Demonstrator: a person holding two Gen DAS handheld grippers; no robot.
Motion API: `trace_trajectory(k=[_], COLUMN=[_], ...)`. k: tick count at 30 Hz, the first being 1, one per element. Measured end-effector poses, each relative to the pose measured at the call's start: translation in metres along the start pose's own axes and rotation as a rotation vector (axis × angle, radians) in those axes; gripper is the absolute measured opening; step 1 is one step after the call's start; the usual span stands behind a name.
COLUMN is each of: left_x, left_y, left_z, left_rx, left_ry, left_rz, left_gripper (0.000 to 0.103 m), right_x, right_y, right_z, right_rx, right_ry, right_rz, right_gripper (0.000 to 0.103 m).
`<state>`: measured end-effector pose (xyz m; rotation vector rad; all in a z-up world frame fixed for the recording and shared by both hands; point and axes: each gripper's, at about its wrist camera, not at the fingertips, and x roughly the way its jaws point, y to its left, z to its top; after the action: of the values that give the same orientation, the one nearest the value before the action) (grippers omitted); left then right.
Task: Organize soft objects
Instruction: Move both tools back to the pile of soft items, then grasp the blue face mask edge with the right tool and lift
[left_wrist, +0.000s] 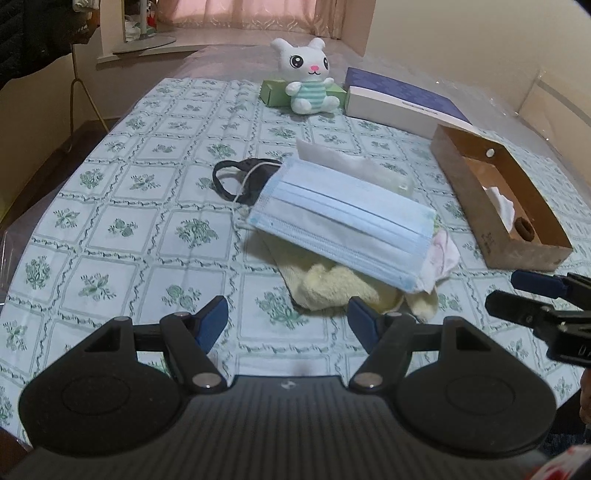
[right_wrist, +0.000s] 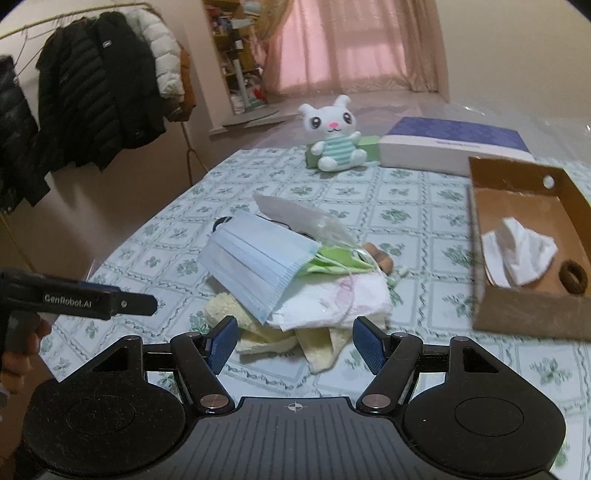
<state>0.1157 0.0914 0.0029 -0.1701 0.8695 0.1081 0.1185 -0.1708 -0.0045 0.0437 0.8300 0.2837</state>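
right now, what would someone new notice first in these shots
A blue surgical mask tops a heap of soft things mid-table, over a yellow fuzzy cloth. Behind it a white plush bunny sits upright at the far edge. At the right, a brown cardboard tray holds a crumpled tissue.

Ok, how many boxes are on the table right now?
3. An open brown cardboard box at the right holding tissue, a white box with a purple lid at the back, and a small green box behind the plush bunny. Others may be hidden.
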Motion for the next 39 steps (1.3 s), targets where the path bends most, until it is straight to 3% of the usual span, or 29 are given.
trace_trajectory(k=[11,27,29,31,32,34,36,39], left_x=[0.029,0.068,0.069,0.07,0.07,0.069,0.067,0.064], left_y=[0.01,0.023,0.025,0.027,0.028,0.029,0.03,0.031], left_z=[0.013,0.022,0.022,0.021,0.021,0.019,0.018,0.016], left_rx=[-0.017,-0.035,-0.038,-0.042,-0.043,-0.047,-0.049,-0.05], left_ry=[0.03,0.06,0.062,0.065,0.067,0.068,0.067,0.068], left_rz=[-0.003,0.013,0.018,0.021,0.023,0.026,0.027,0.032], left_gripper=[0.069,0.069,0.069,0.069,0.069,0.069,0.069,0.069], right_x=[0.043,0.107,0.11,0.111,0.111,0.112,0.109,0.103], right_y=[0.012,-0.003,0.0,0.006,0.009,0.013,0.015,0.016], right_z=[0.02,0.045,0.045,0.043,0.042,0.038,0.034,0.03], right_rx=[-0.104,-0.187,-0.211,-0.258,-0.282,-0.318,-0.339,-0.354], right_ry=[0.015,0.031,0.027,0.014,0.02,0.033,0.019,0.02], right_rz=[0.016,-0.004,0.001,-0.005,-0.002,-0.005,-0.009,0.011], right_gripper=[0.07,0.069,0.058,0.04,0.038,0.017,0.007,0.001])
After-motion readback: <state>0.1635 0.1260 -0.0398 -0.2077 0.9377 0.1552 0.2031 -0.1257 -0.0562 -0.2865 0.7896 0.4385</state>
